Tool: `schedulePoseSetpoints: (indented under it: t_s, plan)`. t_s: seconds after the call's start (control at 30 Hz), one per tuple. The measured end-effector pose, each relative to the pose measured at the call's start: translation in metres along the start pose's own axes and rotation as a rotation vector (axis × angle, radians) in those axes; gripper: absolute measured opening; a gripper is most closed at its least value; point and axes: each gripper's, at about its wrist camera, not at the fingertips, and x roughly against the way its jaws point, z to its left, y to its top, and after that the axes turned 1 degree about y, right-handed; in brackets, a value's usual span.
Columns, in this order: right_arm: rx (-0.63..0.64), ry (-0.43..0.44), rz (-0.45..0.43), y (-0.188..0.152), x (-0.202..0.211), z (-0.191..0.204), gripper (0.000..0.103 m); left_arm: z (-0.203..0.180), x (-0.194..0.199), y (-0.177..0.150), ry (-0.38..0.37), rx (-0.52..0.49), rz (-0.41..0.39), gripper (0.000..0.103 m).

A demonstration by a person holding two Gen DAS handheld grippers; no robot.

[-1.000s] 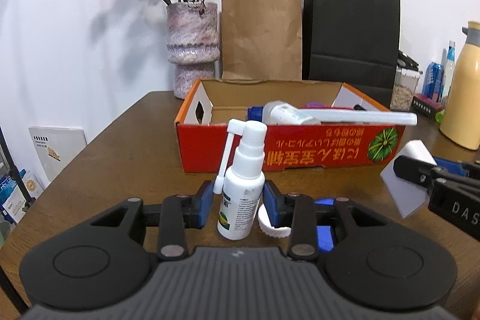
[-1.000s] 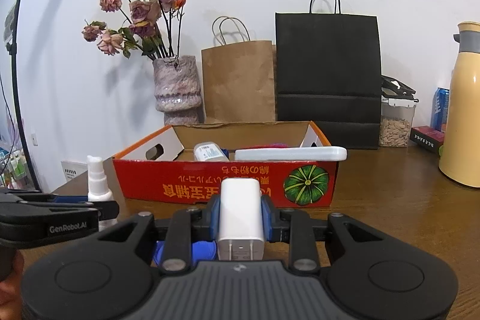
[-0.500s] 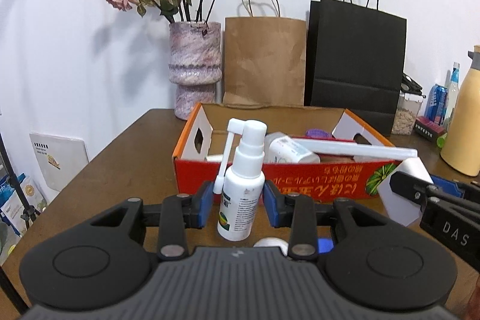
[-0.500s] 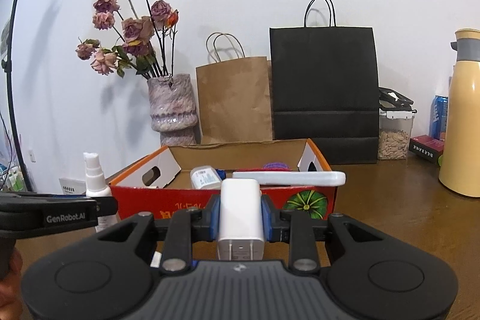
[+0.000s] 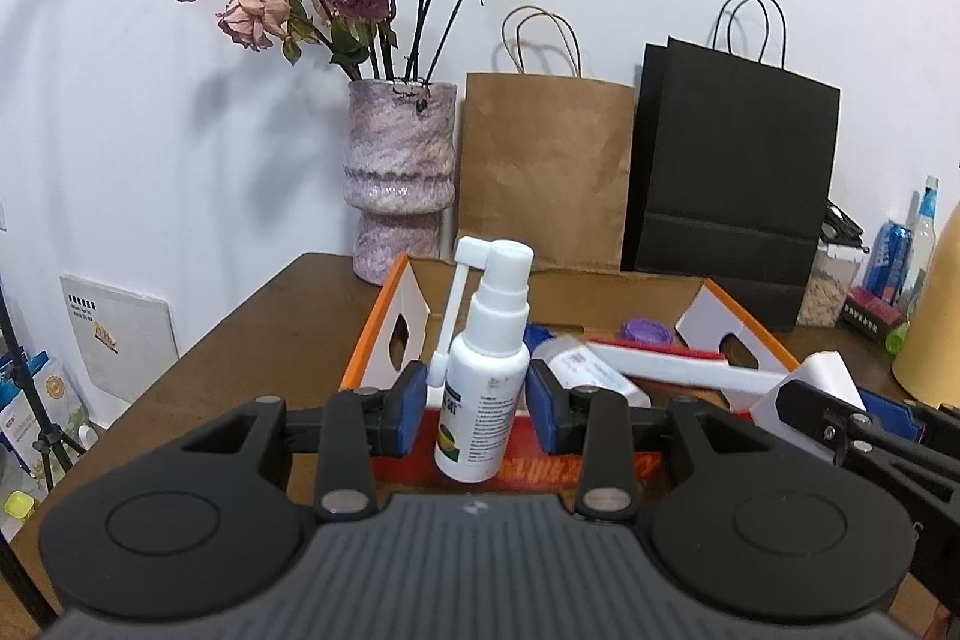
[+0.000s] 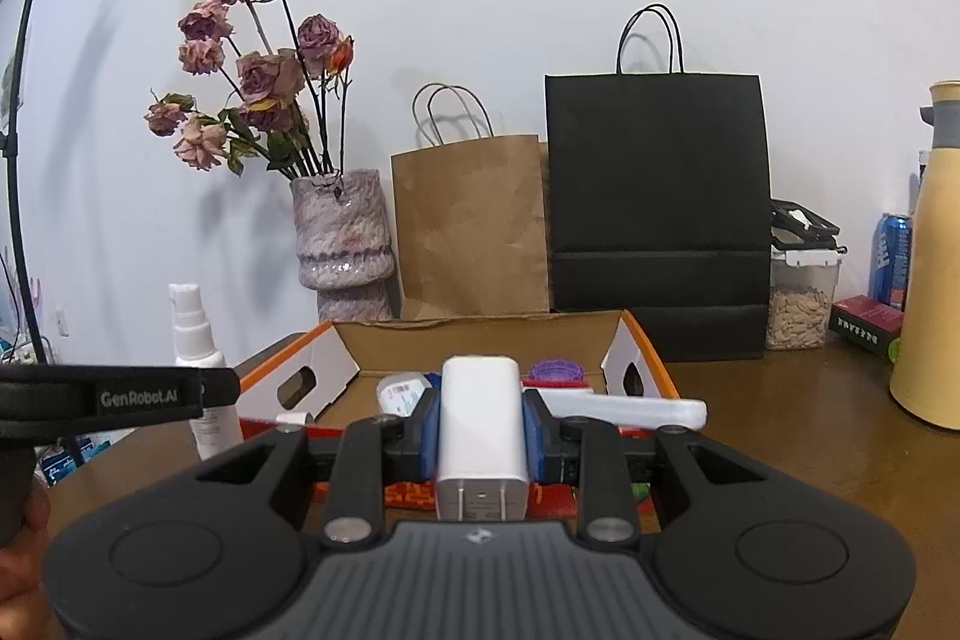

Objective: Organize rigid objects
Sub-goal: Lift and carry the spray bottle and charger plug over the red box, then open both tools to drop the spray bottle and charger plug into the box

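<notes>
My left gripper [image 5: 477, 403] is shut on a white spray bottle [image 5: 483, 376], held upright above the near left edge of the red-and-orange cardboard box [image 5: 384, 334]. My right gripper [image 6: 480, 430] is shut on a white plug adapter [image 6: 480, 424], held over the box's near wall [image 6: 636, 340]. Inside the box lie a white bottle [image 5: 591, 376], a long white bar [image 6: 624, 409] and a purple lid [image 6: 555, 370]. The bottle also shows in the right wrist view [image 6: 201, 370], and the adapter in the left wrist view [image 5: 807, 394].
A vase of dried roses [image 5: 399, 184], a brown paper bag [image 5: 543, 172] and a black paper bag [image 5: 732, 172] stand behind the box by the wall. A cream flask [image 6: 930, 280], a blue can [image 6: 891, 259] and a clear jar [image 6: 801, 298] stand at the right.
Both grippers have risen and moved forward toward the box with their objects held. The box interior now shows from above in both views.
</notes>
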Motion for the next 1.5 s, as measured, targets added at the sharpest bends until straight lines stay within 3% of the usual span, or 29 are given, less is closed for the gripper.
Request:
schedulePoseSetpoints:
  t_s: [0.57,1.5]
  plan:
    - [-0.002,0.013,-0.015,0.017,-0.06,-0.008,0.027,-0.008,-0.053,0.023,0.008,0.022,-0.004,0.037]
    - [0.044,0.033,0.007,0.036,-0.154,-0.009,0.027,-0.013,-0.14,0.041,0.049,-0.033,0.008,0.037]
